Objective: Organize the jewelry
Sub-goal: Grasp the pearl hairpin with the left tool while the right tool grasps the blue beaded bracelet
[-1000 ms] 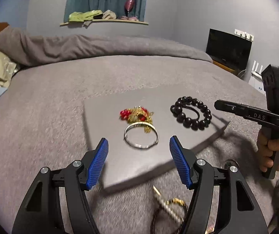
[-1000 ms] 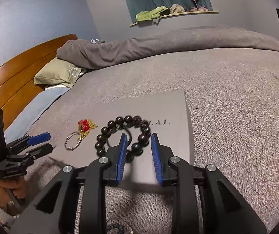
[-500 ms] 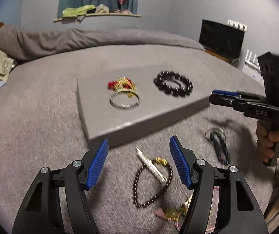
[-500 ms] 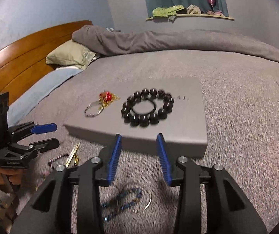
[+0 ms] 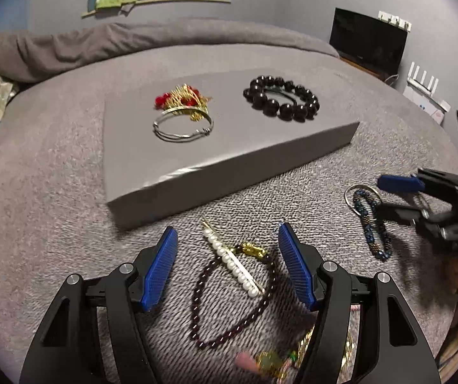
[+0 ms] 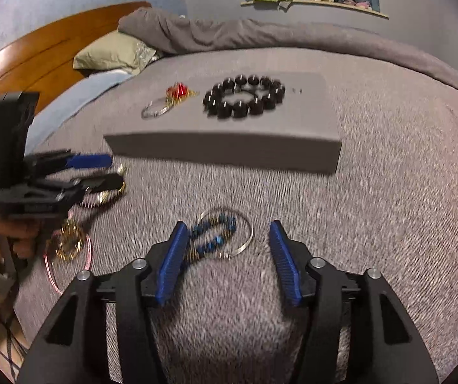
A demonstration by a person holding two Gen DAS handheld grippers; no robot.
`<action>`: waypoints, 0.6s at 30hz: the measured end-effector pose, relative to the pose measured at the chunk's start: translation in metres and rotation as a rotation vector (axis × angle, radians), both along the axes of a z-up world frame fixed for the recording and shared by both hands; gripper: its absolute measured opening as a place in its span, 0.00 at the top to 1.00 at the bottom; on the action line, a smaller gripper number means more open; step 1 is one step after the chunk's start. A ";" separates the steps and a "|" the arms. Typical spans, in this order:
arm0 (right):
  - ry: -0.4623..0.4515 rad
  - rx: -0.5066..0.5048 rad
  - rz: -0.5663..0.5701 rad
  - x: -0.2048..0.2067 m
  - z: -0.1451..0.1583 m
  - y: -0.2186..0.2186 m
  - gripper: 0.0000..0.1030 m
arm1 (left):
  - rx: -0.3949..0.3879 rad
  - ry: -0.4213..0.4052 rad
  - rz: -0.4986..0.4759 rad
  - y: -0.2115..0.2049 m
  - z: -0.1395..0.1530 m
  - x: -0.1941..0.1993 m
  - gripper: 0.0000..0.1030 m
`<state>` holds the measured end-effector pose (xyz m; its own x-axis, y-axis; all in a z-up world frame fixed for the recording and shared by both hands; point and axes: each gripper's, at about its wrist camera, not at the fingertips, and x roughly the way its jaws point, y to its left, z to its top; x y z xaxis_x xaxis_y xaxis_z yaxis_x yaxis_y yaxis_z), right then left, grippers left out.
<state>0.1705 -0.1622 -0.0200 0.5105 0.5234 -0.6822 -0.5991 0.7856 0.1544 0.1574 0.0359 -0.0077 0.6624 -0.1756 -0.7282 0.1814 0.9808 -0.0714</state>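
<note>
left gripper (image 5: 227,264): jaws stand wide, nothing clamped; the blue pads flank the jewelry lying on the bedspread below
pearl clip (image 5: 233,261): between the left pads, long axis running from near right to far left, thin gold tip pointing toward the box
dark bead string (image 5: 229,304): loose loop under the clip, gold clasp at its far end; touches the clip
gold and pink pieces (image 5: 272,360): nearest edge, blurred, partly behind the right finger; kind cannot be told
right gripper (image 6: 227,260): jaws opening, pads apart, nothing pressed between them
blue bead bracelet (image 6: 211,236): on the bedspread just beyond the right gripper's left pad, long axis slanting near left to far right, lying across a thin silver hoop (image 6: 245,228)
grey box (image 5: 229,163): flat, closed, on the bedspread beyond the loose pieces
writing: small dark marks on the lid's far right in the right wrist view, too blurred to read
silver bangle (image 5: 182,124): on the lid, left part, touching the red and gold piece (image 5: 181,99) behind it
black bead bracelet (image 5: 281,97): on the lid, right part, apart from the bangle
bedspread (image 5: 37,176): grey
</note>
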 end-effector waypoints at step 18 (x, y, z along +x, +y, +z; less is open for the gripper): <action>-0.055 0.025 0.030 -0.005 0.009 0.010 0.91 | -0.028 -0.087 -0.051 0.000 0.025 -0.016 0.94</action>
<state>0.1655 -0.1520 -0.0114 0.5307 0.5555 -0.6401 -0.6300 0.7638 0.1405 0.1416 0.0355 0.0169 0.7130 -0.2300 -0.6623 0.2374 0.9681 -0.0806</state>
